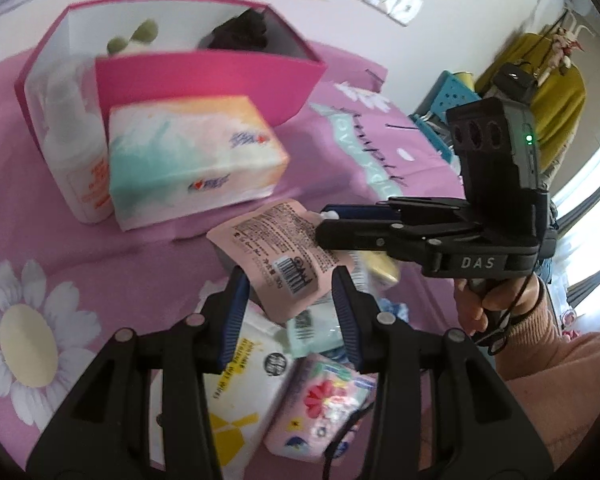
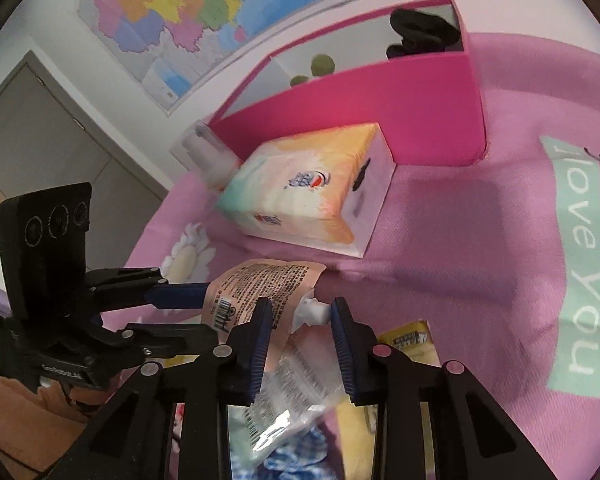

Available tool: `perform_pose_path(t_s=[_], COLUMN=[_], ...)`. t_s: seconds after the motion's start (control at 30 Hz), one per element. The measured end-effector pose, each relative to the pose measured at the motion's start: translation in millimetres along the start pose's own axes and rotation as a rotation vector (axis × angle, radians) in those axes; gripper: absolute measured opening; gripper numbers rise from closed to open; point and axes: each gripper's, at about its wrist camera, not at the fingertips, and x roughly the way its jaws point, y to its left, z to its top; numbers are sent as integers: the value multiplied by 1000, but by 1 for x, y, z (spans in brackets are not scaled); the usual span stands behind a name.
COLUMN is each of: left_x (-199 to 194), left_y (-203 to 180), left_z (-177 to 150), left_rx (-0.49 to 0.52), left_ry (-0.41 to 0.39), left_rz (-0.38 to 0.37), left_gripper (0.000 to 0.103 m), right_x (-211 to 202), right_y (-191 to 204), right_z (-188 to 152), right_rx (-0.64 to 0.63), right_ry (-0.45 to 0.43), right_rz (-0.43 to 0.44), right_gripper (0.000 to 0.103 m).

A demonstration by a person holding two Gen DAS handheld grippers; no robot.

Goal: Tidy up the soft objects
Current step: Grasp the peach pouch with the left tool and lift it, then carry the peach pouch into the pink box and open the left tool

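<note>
Mostly crinkly, flat pink pouch [image 1: 278, 248] pinched by left tool [image 1: 288, 280], right tool [image 2: 298, 312] nipping its white spout [image 2: 312, 310].

small print on the pink pouch [image 1: 278, 240] and tissue pack [image 1: 192, 162] blurs, unreadable.

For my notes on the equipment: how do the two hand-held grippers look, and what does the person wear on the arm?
Both grippers are black plastic linkages with silver rivets and ribbed blue pads on the fingers. The right gripper carries white "DAS" lettering, a black box with three round lenses and a green light; a thin black cable hangs below its handle. The left gripper has a similar lens box. The sleeve is peach-pink.
</note>
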Motion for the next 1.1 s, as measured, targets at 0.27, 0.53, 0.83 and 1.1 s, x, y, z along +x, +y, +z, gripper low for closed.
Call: perform_pose_path(t_s=[0.27,0.53,0.83,1.1], left_x=[-30,-42,-27,-9], left_y=[-18,-27,-20,2], left_z=[15,55,113,152], left_rx=[67,108,103,48], left_ry=[-86,-169,-200,-184], left_rz=[6,60,139,200], left_gripper=[44,44,44,44], right_x=[-28,-56,-71,-53], right_y=[14,21,3,-16], right_z=[2,32,85,123], right_rx=[-28,-74,-72,-54], right_ry=[-74,-175,-283,-288], right_rz=[11,8,-22,-50], right_gripper=[31,31,31,31])
